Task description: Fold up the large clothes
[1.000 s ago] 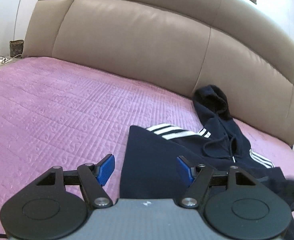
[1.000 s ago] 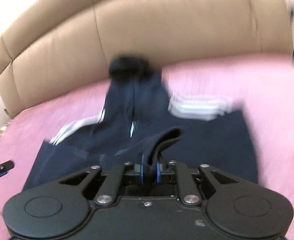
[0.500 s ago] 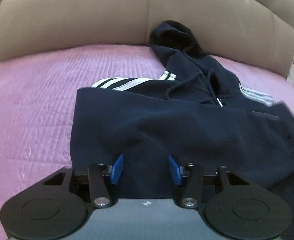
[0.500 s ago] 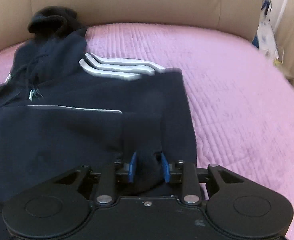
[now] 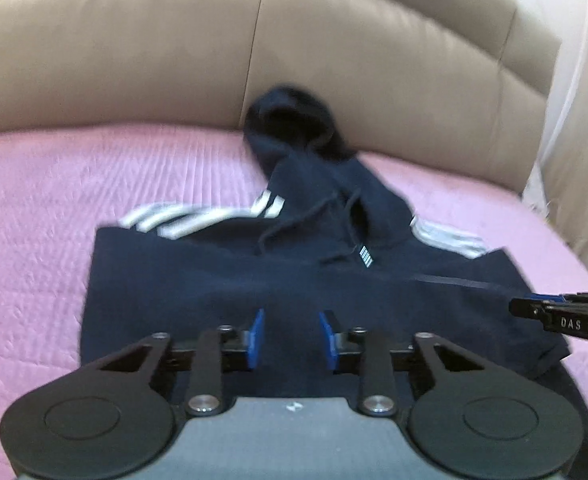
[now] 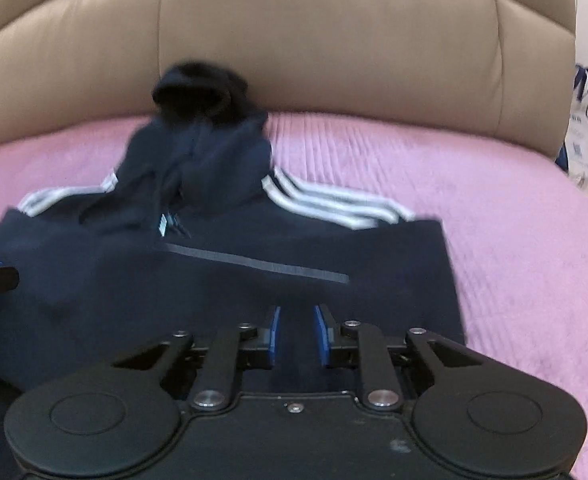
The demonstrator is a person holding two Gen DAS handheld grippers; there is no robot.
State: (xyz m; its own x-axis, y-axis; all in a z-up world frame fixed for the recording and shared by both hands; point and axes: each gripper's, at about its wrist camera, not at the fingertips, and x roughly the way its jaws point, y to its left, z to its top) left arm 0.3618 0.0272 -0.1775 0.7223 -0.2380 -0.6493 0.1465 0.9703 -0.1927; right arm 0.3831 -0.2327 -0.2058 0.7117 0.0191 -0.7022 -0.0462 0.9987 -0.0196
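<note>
Hoodie (image 5: 294, 288) on pink bed (image 5: 54, 208), hood toward headboard (image 5: 174, 40); sleeves tucked in, I judge (halfway). Left gripper (image 5: 292, 336), right gripper (image 6: 296, 334) spread, holding nothing. Hood, final fold left.

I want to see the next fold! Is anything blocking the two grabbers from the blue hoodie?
Nothing visible. The left gripper and right gripper are both open right over the hoodie, with only its own fabric beneath them on the pink bedspread.
</note>
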